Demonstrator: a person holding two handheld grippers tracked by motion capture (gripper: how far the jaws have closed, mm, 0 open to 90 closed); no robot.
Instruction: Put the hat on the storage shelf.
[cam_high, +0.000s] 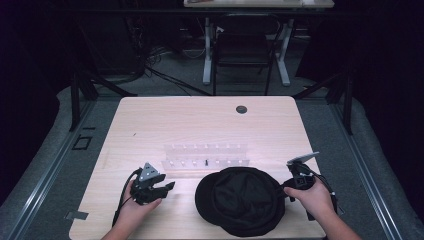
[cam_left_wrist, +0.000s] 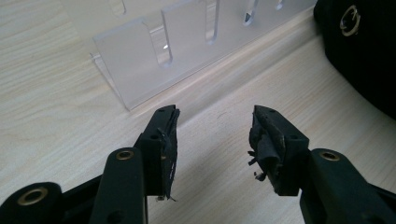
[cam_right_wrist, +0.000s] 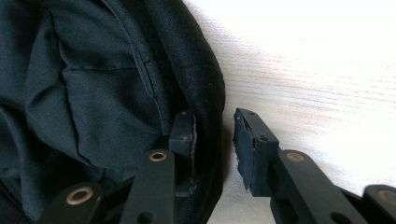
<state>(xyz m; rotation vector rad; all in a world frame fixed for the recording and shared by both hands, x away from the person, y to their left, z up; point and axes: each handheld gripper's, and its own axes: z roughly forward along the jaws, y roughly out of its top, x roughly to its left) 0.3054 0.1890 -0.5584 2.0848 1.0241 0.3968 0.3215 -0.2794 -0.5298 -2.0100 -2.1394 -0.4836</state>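
Working at the near edge of the wooden table (cam_high: 150, 120), we hold our right gripper (cam_right_wrist: 215, 140) with its jaws straddling the rim of the black cap (cam_high: 240, 200), one jaw inside the fabric and one outside, narrowly parted and not yet pinching it. Our left gripper (cam_left_wrist: 212, 140) rests on the table with its jaws wide and empty. Just beyond the cap lies the clear plastic rack (cam_high: 205, 156).

Clear acrylic rack (cam_high: 205, 156) mid-table; dark grommet (cam_high: 241, 109) far edge; chair (cam_high: 243, 47) beyond.
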